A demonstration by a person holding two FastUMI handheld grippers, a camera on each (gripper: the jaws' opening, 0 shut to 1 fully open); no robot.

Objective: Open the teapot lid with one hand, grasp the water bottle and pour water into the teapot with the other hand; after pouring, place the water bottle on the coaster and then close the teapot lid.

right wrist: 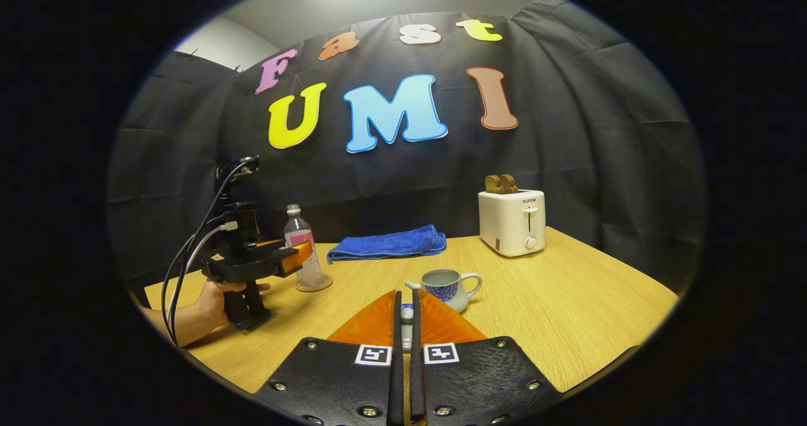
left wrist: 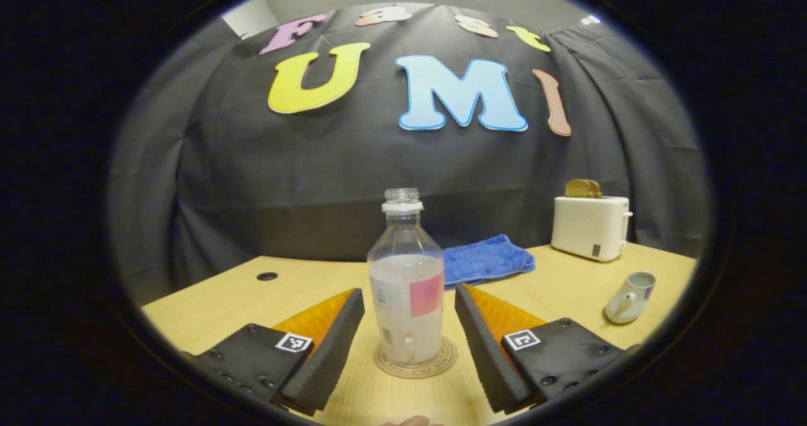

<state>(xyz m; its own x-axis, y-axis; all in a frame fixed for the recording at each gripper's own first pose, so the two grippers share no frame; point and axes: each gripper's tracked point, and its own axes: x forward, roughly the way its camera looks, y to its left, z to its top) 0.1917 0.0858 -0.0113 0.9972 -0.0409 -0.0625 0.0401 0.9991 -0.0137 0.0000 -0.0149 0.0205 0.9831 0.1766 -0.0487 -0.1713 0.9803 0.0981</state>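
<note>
A clear uncapped water bottle (left wrist: 403,249), about half full, stands upright on a round coaster (left wrist: 441,363). My left gripper (left wrist: 409,290) is open, one finger on each side of the bottle, with a gap on both sides. The small white teapot (left wrist: 630,297) stands far right with its top open. In the right gripper view the teapot (right wrist: 449,285) sits just ahead, lid off. My right gripper (right wrist: 406,300) is shut on the small teapot lid (right wrist: 407,316), held low in front of the pot. Farther left a hand holds the left gripper (right wrist: 299,256) at the bottle (right wrist: 297,227) on its coaster (right wrist: 313,284).
A folded blue towel (left wrist: 485,259) lies behind the bottle by the wall. A white toaster (left wrist: 589,224) with bread in it stands at the back right. The wooden table (left wrist: 208,300) has a cable hole (left wrist: 267,276) at the left.
</note>
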